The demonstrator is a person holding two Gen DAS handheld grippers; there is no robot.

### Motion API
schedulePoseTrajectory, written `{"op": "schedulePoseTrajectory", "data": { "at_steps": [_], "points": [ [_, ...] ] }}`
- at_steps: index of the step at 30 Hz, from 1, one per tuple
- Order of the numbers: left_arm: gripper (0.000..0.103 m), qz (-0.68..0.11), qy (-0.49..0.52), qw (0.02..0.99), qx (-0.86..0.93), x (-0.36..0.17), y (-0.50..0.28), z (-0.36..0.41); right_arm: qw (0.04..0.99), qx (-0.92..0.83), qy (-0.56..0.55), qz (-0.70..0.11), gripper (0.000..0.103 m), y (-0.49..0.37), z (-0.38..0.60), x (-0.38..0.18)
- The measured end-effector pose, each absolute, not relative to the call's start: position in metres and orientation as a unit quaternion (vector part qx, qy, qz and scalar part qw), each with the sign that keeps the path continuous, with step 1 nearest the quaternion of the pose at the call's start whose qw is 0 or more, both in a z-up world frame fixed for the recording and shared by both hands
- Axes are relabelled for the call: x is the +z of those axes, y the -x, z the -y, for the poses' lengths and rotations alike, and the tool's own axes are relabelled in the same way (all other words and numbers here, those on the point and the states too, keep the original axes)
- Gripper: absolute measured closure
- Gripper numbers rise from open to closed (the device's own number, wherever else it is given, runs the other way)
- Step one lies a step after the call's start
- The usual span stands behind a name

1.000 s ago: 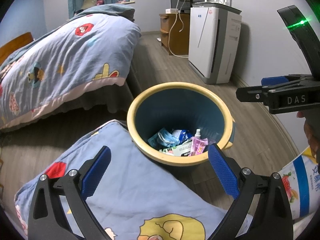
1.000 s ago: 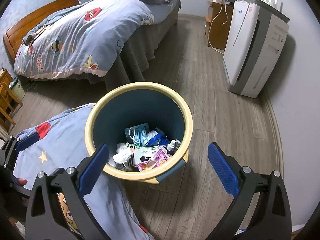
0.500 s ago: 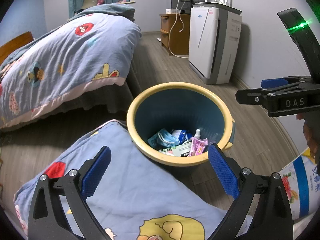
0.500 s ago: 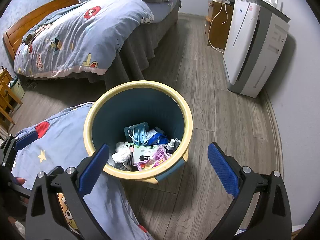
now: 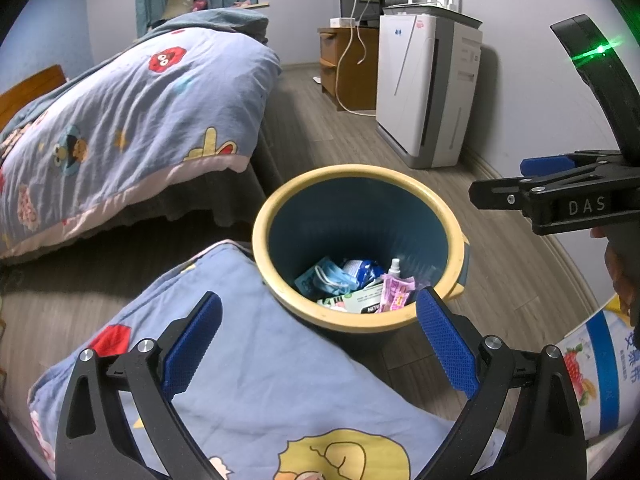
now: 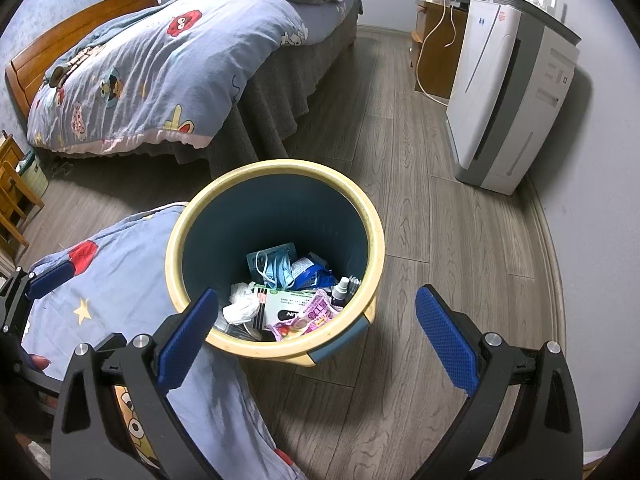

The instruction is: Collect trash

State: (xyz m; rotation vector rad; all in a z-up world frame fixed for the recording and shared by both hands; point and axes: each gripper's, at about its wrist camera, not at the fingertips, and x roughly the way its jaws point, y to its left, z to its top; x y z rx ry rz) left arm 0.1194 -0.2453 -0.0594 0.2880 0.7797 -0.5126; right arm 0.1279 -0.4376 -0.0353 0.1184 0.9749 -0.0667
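Observation:
A round bin with a yellow rim (image 5: 352,171) (image 6: 276,165) and blue inside stands on the wood floor. At its bottom lie blue face masks (image 6: 276,268), a crumpled white tissue (image 6: 240,306), a white and green box (image 6: 286,306), a pink packet (image 6: 316,312) and a small spray bottle (image 6: 340,288). My left gripper (image 5: 319,298) hovers open over the bin's near rim, holding nothing. Above the bin my right gripper (image 6: 317,294) is open and empty too; in the left wrist view it juts in from the right (image 5: 508,184).
A cartoon-print quilt (image 5: 260,380) lies on the floor against the bin's left side. A bed (image 6: 160,68) stands behind, a white air purifier (image 6: 508,92) and a wooden cabinet (image 5: 352,64) along the right wall. A strawberry-print can (image 5: 592,368) sits at bottom right.

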Motion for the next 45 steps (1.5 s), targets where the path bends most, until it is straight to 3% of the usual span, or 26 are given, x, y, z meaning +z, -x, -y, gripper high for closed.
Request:
{"op": "schedulePoseTrajectory", "data": {
  "at_steps": [45],
  "points": [
    [0.007, -0.383, -0.151, 0.876, -0.25, -0.049, -0.107, 0.237, 0.859, -0.096, -0.097, -0.493, 0.006, -0.133, 0.451, -0.04]
  ]
}}
